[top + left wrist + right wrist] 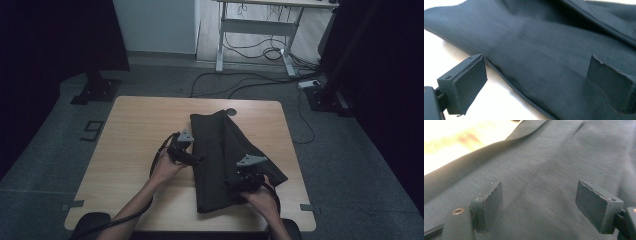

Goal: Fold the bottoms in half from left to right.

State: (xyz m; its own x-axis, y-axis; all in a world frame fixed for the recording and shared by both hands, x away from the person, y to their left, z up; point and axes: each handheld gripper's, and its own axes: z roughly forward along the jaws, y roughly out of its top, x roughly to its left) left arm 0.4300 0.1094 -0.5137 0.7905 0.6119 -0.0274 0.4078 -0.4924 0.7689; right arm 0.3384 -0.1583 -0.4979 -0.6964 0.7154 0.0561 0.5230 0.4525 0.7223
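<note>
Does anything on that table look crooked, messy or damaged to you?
The dark cloth lies folded but askew: its near right corner sticks out sideways, so the edges don't line up with the table. The pads on the right gripper's fingers have ragged, chipped top edges. Nothing is spilled.

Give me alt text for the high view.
A dark folded garment lies on a light wooden table. A person's left gripper sits at its left edge and the right gripper over its near right part, both open.
</note>
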